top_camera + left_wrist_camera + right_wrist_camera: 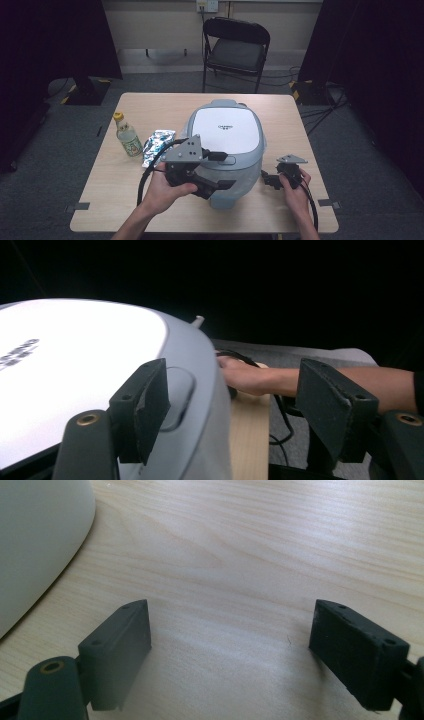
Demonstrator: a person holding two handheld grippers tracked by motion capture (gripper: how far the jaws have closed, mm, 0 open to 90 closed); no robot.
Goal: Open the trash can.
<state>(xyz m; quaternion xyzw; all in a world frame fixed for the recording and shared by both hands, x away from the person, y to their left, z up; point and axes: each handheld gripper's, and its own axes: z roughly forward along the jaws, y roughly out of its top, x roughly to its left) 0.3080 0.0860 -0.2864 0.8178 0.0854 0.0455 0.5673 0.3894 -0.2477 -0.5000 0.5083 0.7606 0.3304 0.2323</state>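
From the high view, a grey rice cooker (226, 150) with a white lid panel sits at the middle of the light wooden desk (110, 185). The left tool (220, 186), held in the person's left hand (165, 192), is at the cooker's near front edge, beside the lid's release button (226, 160), its jaws apart with nothing clamped between them. To the right of the cooker, the right tool (267, 180) rests low on the desk in the person's right hand (295, 192), close to the cooker's side but not touching it. On the left part of the desk stand a small bottle (128, 136) with a yellow cap and, just beside it, a crumpled foil packet (157, 145). A black folding chair (235, 50) stands beyond the far edge of the desk.

In the left gripper view, the two black jaws stand parted. The left jaw lies over the cooker's rim right next to the oval release button (181, 397); the right jaw hangs past the cooker's edge, over the desk edge. Whether either pad touches the cooker I cannot tell. The white lid (75, 370) spreads off to the left, and the person's other hand (245, 376) lies on the desk farther off.

In the right gripper view, the jaws are wide apart with bare wood (240, 580) between them. The cooker's pale curved wall (35, 545) shows at the upper left, apart from both jaws.
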